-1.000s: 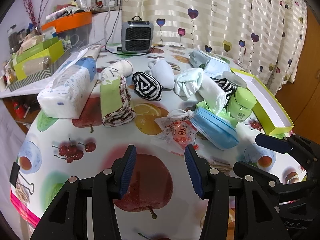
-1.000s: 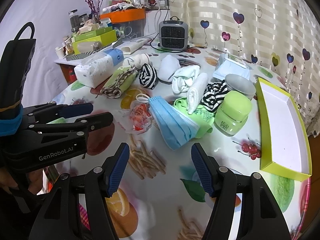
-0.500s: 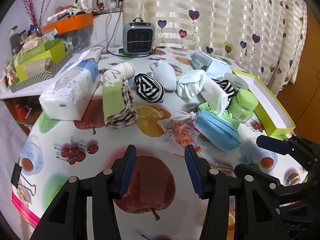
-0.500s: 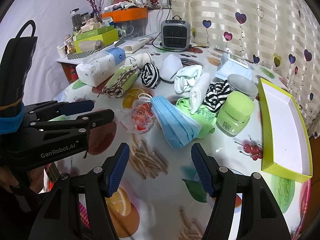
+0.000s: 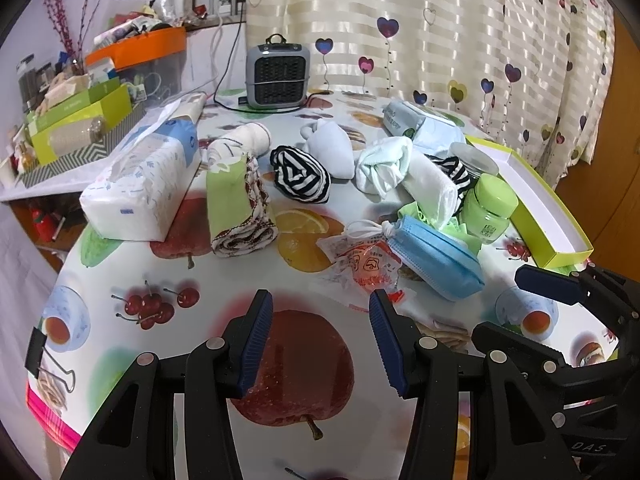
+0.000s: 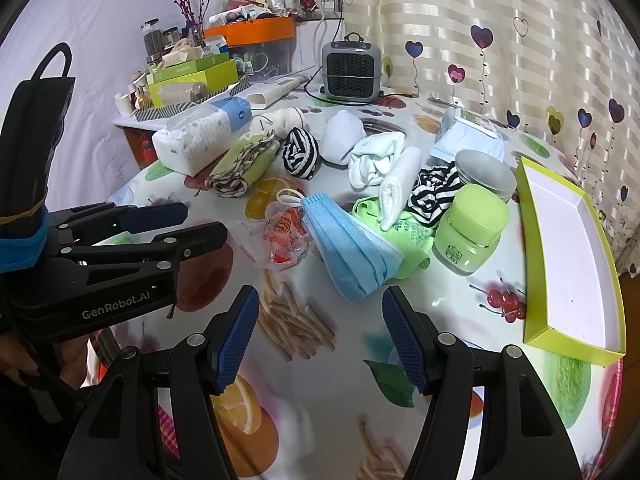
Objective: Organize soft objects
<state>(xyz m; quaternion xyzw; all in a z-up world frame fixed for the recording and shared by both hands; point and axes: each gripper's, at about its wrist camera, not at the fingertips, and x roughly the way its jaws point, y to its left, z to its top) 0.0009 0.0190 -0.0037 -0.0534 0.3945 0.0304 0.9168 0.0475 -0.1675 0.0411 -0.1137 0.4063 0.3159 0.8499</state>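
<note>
The right hand-held gripper (image 6: 316, 340) is held wide apart and empty above the bench (image 6: 340, 364), which is covered in a fruit-print cloth. Just ahead of it a blue face mask (image 6: 352, 248) is seen, lying partly on a green cloth (image 6: 404, 236). A red-printed plastic packet (image 6: 280, 236) is touching the mask's left side. A green jar (image 6: 468, 232) is placed right of the green cloth, beside a yellow-green tray (image 6: 600, 240). Behind, a rolled white towel (image 6: 400, 184), striped socks (image 6: 300, 152) and a tissue pack (image 6: 200, 136) are laid out. The left hand-held gripper (image 6: 172, 222) is seen at left, slightly parted.
</note>
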